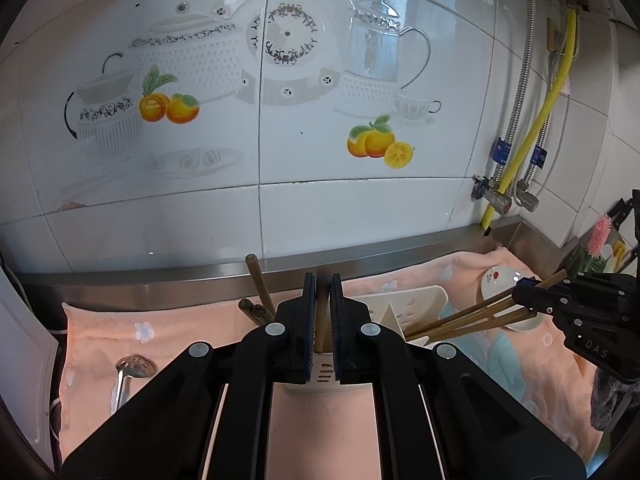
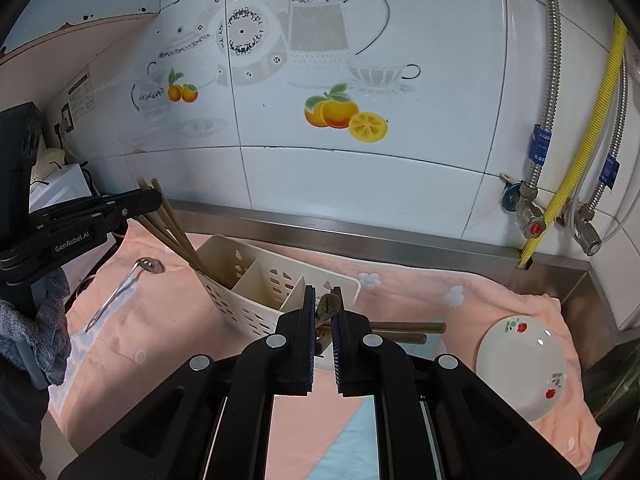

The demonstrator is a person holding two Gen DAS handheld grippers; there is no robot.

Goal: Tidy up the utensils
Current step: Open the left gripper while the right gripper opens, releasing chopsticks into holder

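- The left tongs (image 1: 323,280) are standing narrow and are gripping a bundle of wooden chopsticks (image 2: 176,232) crosswise. The thick ends are sticking out above the fingers, toward the far wall.
- The lower ends of this left bundle are sitting in the left compartment of the cream utensil holder (image 2: 256,312), leaning against its left wall.
- The right tongs (image 2: 323,292) are also standing narrow and are gripping a second bundle of chopsticks (image 1: 460,316). Its thick ends are pointing out to the right of the fingers.
- The thin ends of this second bundle are reaching down into the right part of the holder. Which compartment exactly I cannot tell, because the fingers are covering it.
- The holder is lying tilted on a pink towel (image 2: 160,340) that is covering the steel surface (image 2: 360,232), about in the middle between the two tongs.
- A metal slotted spoon (image 2: 120,292) is lying on the towel to the left of the holder, apart from it, with its bowl toward the wall.
- A white plate with red flowers (image 2: 520,368) is resting on the towel at the right, well apart from the holder.
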